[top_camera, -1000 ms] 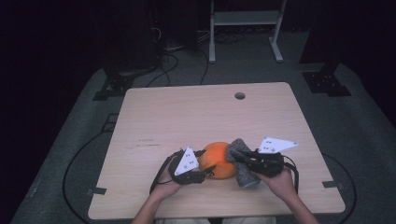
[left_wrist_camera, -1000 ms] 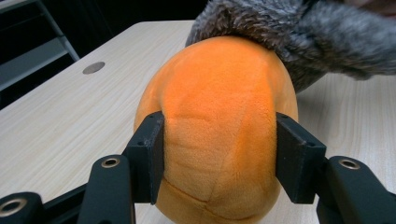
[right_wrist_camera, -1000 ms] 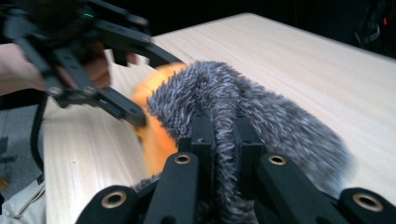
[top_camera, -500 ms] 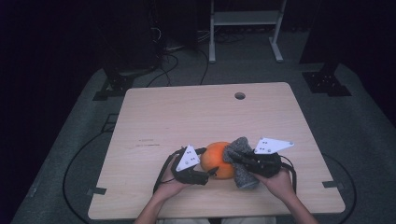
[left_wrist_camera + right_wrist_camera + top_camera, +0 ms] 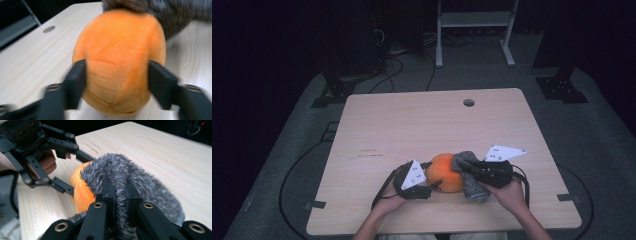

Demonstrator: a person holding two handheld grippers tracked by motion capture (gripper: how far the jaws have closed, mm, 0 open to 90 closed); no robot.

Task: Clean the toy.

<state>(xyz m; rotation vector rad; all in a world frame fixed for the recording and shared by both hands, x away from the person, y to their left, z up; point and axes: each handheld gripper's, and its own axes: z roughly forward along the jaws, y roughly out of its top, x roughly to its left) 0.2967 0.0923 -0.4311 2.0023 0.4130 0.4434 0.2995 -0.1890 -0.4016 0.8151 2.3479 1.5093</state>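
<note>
Here, plain orange plush (image 5: 117,62) meets grey fuzzy cloth (image 5: 120,173)

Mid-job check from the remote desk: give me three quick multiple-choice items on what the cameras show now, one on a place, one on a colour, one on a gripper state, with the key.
1. Where does the orange plush ball lie?
A. by the hole at the table's far edge
B. near the person's edge, between the two grippers
C. on the floor

2. What colour is the fuzzy cloth?
A. grey
B. red
C. green

3. How does the right gripper stand?
A. wide open over bare table
B. shut on the fuzzy cloth
C. shut on the ball

Key: 1 B, the high view shows it near the front of the table, flanked by both grippers. 2 A, grey pile in the right gripper view. 3 B, its jaws pinch a fold of the cloth; the left gripper, jaws just opening, straddles the ball.
</note>
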